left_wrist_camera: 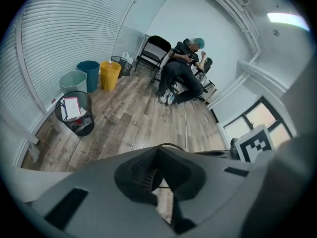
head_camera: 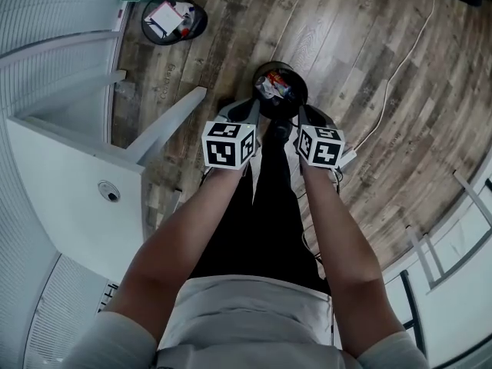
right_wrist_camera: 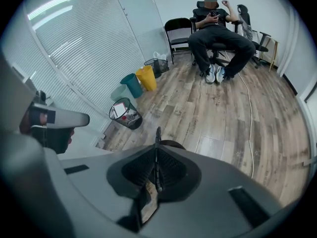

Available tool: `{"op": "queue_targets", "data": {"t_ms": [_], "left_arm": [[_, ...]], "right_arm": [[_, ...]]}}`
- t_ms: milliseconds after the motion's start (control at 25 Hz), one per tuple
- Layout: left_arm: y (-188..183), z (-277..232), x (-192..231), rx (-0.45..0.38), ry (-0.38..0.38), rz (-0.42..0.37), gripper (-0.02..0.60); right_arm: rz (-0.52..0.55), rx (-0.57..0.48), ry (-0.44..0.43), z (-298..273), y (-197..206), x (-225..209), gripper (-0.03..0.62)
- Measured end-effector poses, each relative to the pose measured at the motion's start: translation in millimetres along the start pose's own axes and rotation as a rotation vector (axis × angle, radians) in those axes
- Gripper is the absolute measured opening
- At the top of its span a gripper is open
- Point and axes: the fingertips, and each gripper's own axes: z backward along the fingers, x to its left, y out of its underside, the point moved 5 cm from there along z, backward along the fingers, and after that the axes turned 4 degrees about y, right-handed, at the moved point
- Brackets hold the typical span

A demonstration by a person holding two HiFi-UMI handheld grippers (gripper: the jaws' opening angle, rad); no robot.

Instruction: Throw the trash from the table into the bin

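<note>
Left gripper (head_camera: 256,112), right gripper (head_camera: 302,115): jaws of each pinched on rim of black bin (head_camera: 281,65). Trash (head_camera: 274,88) lay inside bin. Wood-plank floor (head_camera: 361,68) below; white table (head_camera: 69,198) left; mesh basket (head_camera: 174,18) beyond.

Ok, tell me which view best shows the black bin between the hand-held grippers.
Head view: it looks straight down into the bin, showing its round opening and the trash inside. Both gripper views catch only a thin dark arc of rim at their jaws.
</note>
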Motion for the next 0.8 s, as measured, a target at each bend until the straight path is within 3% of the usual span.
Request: {"op": "queue_targets", "data": {"t_ms": [800], "left_arm": [[-1, 0, -4, 0.015, 0.003, -0.011, 0.006]], "right_arm": [[-0.026, 0.007, -0.023, 0, 0, 2, 0.029]]}}
